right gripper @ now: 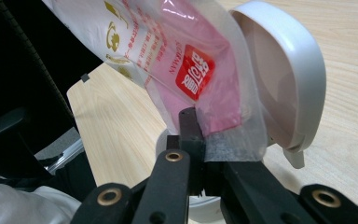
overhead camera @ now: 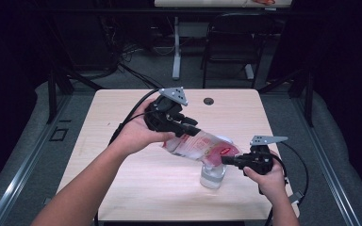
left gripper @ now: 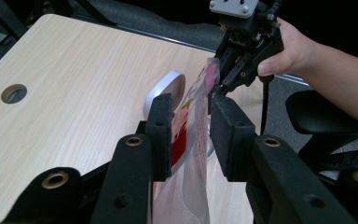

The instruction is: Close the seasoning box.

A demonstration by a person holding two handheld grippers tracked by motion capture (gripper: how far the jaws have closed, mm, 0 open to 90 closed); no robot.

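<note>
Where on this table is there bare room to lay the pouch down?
Bare wood lies left of the left gripper out to the light wooden table edge, and along the near edge below the clear printed plastic pouch. It is crowded by the clear open-lidded container and right gripper.

Pouch [right gripper: 186, 60] edge pinched btwn jaws, white lid [right gripper: 284, 79] just behind.

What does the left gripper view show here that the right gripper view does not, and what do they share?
Left gripper view: the round hole in the table and the right gripper pinching the bag's far end. Right gripper view: the red label on the bag and the inside of the container's open white lid. Both: the bag and the wooden table.
</note>
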